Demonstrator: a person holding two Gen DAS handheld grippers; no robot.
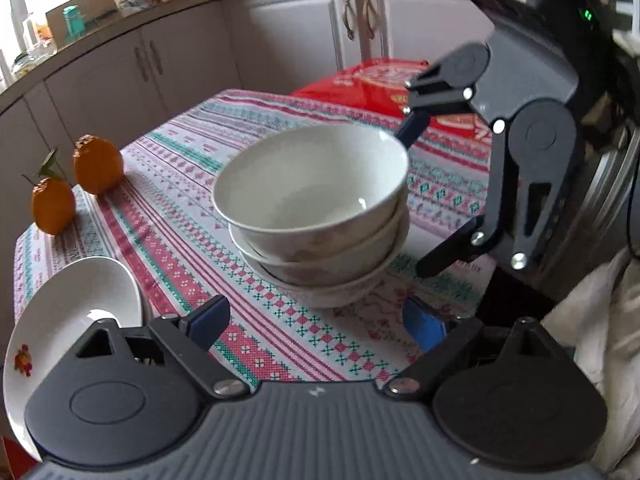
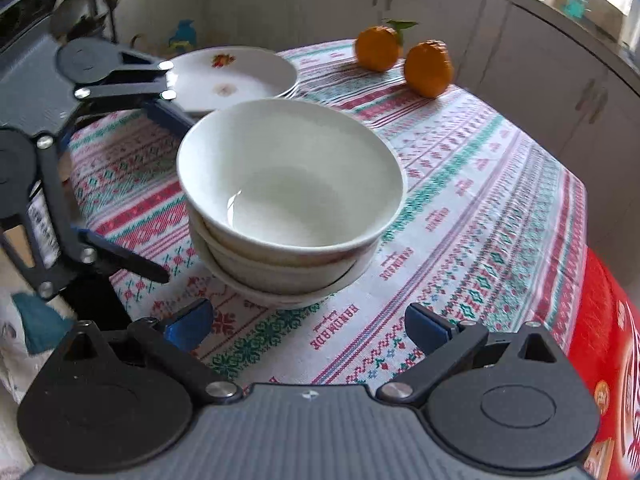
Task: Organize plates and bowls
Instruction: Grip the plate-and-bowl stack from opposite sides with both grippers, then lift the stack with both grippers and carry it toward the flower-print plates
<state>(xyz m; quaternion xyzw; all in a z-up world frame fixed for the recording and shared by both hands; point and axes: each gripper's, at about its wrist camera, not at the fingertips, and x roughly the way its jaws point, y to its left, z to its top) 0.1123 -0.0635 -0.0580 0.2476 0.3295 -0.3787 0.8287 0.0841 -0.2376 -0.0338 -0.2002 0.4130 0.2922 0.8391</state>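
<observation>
A stack of three white bowls [image 1: 316, 216] stands on the patterned tablecloth [image 1: 176, 240]; it also shows in the right wrist view [image 2: 288, 204]. My left gripper [image 1: 316, 324] is open and empty just in front of the stack. My right gripper [image 2: 308, 326] is open and empty, facing the stack from the opposite side; in the left wrist view it [image 1: 412, 196] stands at the stack's right. A white plate [image 1: 64, 328] with a flower print lies at the table's left edge, and shows beyond the bowls in the right wrist view [image 2: 236, 76].
Two oranges [image 1: 76, 184] with leaves sit at the far left of the table, seen also in the right wrist view [image 2: 404, 58]. A red bag [image 1: 372, 84] lies at the far side. White kitchen cabinets [image 1: 280, 36] stand behind the table.
</observation>
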